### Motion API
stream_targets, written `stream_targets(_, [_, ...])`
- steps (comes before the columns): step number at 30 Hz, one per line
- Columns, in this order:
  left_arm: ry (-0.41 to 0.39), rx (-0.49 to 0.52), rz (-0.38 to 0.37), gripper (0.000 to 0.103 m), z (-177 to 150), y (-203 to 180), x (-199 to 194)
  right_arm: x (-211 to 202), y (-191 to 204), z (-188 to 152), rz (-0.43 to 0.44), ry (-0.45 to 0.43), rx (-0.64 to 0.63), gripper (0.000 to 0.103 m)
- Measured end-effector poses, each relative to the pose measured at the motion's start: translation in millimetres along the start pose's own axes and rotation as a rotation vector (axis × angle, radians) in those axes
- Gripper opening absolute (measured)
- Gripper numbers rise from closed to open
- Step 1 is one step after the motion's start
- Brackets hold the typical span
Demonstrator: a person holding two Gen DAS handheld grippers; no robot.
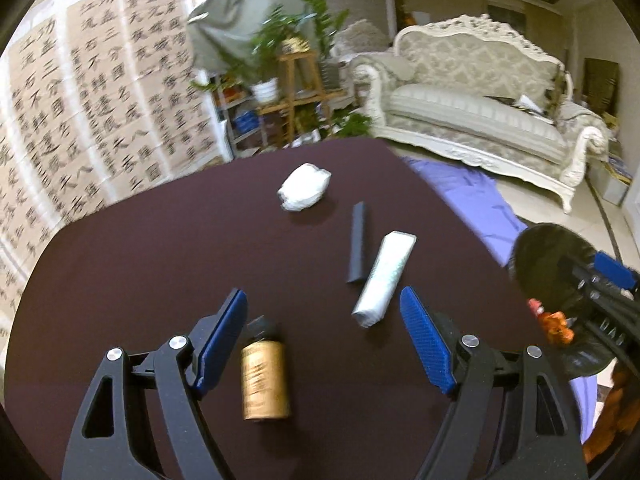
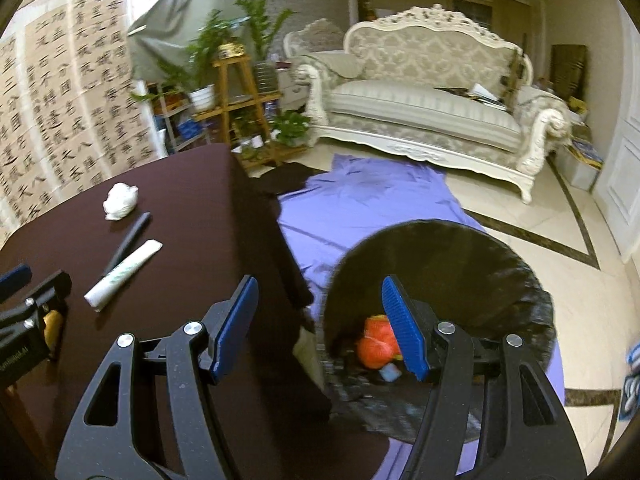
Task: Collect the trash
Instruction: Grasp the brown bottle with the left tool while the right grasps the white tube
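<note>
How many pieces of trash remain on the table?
4: gold bottle between the left gripper fingers, white tube, dark stick, crumpled tissue farthest away.

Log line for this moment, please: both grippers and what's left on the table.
left gripper: open, over gold bottle | right gripper: open, empty, above trash bin | table: crumpled tissue, dark stick, white tube

Left wrist overlooks table (image 1: 160, 280); right, bin (image 2: 460, 264); both share sofa (image 1: 480, 92).

A gold bottle (image 1: 265, 380) is laid flat just inside the left finger (image 1: 224, 336). A white tube (image 1: 383, 278), dark stick (image 1: 357, 242) and crumpled wad (image 1: 305, 187) are seen beyond the fingertips. Orange trash (image 2: 374, 346) is lodged in the black bin (image 2: 460, 264).
</note>
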State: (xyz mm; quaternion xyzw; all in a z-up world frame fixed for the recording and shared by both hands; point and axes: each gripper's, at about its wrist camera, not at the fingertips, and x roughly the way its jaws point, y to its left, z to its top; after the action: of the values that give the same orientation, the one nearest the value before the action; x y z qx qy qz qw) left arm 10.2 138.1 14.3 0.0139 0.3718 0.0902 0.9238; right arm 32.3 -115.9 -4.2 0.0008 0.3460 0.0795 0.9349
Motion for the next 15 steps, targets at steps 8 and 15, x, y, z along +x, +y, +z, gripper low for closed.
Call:
stream_targets(8, [0.104, -0.021, -0.014, 0.047, -25.5, 26.6, 15.5, 1.2, 44.4, 1.2, 0.063, 0.015, -0.07, 0.063])
stream_targets(15, [0.126, -0.024, -0.051, 0.025, -30.1, 36.1, 25.6, 5.2, 75.4, 4.9, 0.11, 0.029, -0.116, 0.063])
